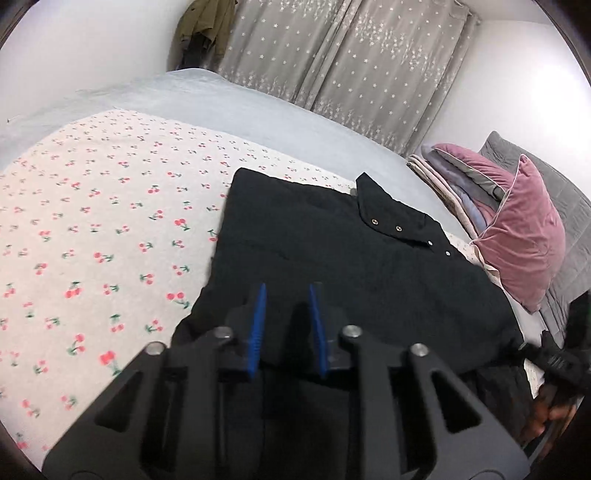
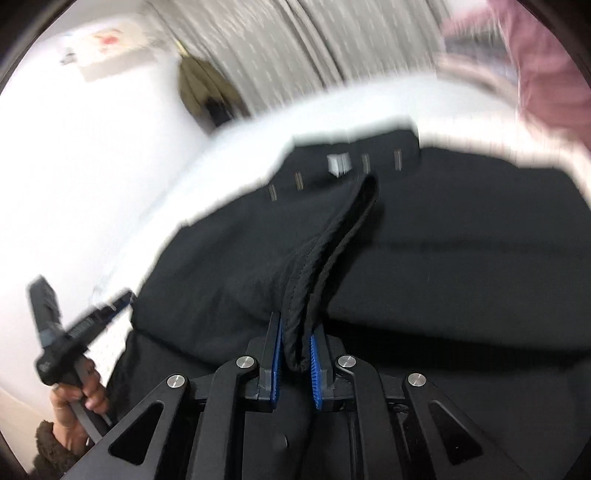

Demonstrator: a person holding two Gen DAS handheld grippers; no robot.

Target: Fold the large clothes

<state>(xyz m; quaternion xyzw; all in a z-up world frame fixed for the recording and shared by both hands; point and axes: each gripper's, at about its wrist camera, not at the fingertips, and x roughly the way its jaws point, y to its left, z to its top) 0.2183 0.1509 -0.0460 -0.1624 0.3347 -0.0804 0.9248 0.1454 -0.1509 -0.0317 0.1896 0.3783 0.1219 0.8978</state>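
Observation:
A large black garment [image 1: 332, 258] with snap buttons lies partly folded on the cherry-print bedspread [image 1: 92, 221]. My left gripper [image 1: 287, 295] hovers over the garment's near edge, its blue pads apart with nothing between them. In the blurred right wrist view my right gripper [image 2: 296, 332] is shut on a thick hemmed fold of the black garment [image 2: 443, 258], which rises between the blue pads. The left gripper [image 2: 55, 332] and the hand holding it show at the left edge there.
Pink pillows [image 1: 524, 236] and folded blankets [image 1: 454, 184] are stacked at the bed's right end. A grey sheet [image 1: 258, 110] covers the far side. Star-print curtains [image 1: 351, 62] and a hanging olive coat [image 1: 203, 29] stand behind the bed.

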